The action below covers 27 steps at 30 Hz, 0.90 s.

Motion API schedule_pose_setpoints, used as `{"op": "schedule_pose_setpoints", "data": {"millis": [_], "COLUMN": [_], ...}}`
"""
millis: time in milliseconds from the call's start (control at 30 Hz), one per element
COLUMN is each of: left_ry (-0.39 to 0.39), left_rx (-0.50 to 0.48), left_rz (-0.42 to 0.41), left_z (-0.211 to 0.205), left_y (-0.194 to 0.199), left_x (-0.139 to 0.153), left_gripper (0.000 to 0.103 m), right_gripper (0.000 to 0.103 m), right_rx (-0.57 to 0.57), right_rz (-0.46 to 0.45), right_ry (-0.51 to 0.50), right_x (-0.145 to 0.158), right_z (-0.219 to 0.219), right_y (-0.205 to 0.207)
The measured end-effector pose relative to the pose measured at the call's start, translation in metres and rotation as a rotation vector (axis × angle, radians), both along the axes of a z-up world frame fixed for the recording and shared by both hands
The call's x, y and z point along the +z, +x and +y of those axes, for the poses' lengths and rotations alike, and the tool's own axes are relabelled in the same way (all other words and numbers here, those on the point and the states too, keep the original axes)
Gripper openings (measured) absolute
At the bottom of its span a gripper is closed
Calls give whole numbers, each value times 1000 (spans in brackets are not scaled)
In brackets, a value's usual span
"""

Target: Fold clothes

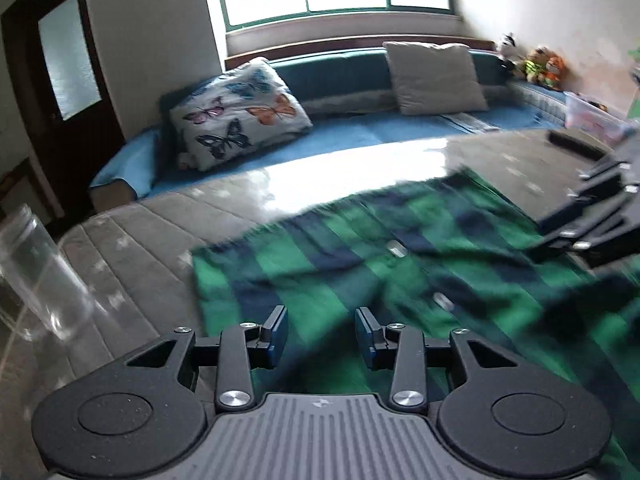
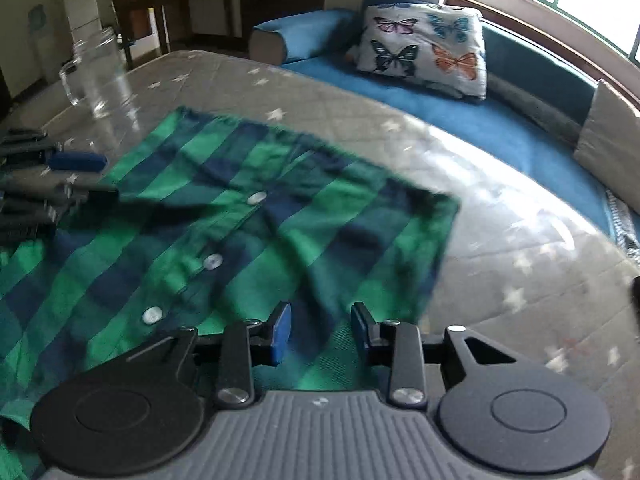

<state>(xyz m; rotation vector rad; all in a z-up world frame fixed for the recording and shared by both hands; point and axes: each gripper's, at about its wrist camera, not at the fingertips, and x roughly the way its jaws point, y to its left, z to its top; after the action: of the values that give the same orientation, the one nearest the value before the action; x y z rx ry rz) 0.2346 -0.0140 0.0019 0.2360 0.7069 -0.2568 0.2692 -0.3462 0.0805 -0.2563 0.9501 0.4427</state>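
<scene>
A green and navy checked shirt (image 1: 380, 264) with white buttons lies spread on the table; it also shows in the right wrist view (image 2: 248, 232). My left gripper (image 1: 322, 334) is open, just above the shirt's near edge, with nothing between its blue pads. My right gripper (image 2: 320, 330) is open over the shirt's near right part, also empty. The right gripper shows at the right edge of the left wrist view (image 1: 592, 216), and the left gripper at the left edge of the right wrist view (image 2: 52, 176).
The table (image 1: 152, 240) has a grey quilted star-print cover under glossy clear film. A clear glass jar (image 2: 100, 72) stands at its left side, also seen in the left wrist view (image 1: 36, 276). A blue sofa (image 1: 360, 124) with a butterfly pillow (image 1: 236, 112) lies beyond.
</scene>
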Motion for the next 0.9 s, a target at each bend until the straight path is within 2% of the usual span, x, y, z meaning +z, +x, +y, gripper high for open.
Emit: {"op": "schedule_pose_setpoints", "data": {"millis": [233,367,633,900], "left_ry": [-35,-23,-49,-71], "left_rx": [-89,-112,-111,-175], "left_rz": [17,5,-22,-40], "left_z": [-16,-22,-28,-53], "left_y": [-54,-72,-88,-110], "left_x": [-16,-19,-10,-6], "left_gripper": [40,41,43,45], "right_gripper": [33,36,39,42], "right_rx": [46,71,137,178], "right_rz": [3,-17,-33,-83], "right_ry": [19,2,34,67], "right_x": [-20,-24,-26,-20], "right_z": [20,23,23,14], "right_y": [-28,-52,-127,-204]}}
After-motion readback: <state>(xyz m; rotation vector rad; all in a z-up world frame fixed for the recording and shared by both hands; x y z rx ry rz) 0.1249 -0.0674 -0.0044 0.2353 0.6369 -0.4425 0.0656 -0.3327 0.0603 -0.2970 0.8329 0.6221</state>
